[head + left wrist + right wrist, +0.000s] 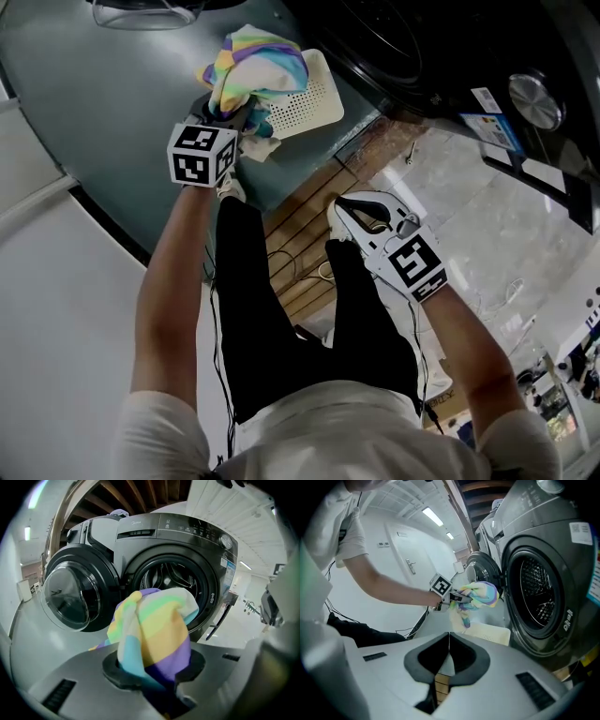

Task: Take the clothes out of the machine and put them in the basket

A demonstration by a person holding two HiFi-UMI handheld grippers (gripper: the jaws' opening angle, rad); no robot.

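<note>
My left gripper is shut on a bunched cloth with pastel yellow, green, blue and purple stripes. It holds the cloth just above a white perforated basket on the floor. In the left gripper view the cloth fills the space between the jaws and hides the pads, with the washing machine's open drum behind it. My right gripper hangs lower and nearer to me, shut with nothing in it; in its own view the fingertips meet. That view also shows the cloth over the basket.
The dark grey front-loading machine stands to the right, its round door swung open to the left. A person's legs in black trousers and a white shoe lie below the grippers. Wooden floorboards and cables lie beside the basket.
</note>
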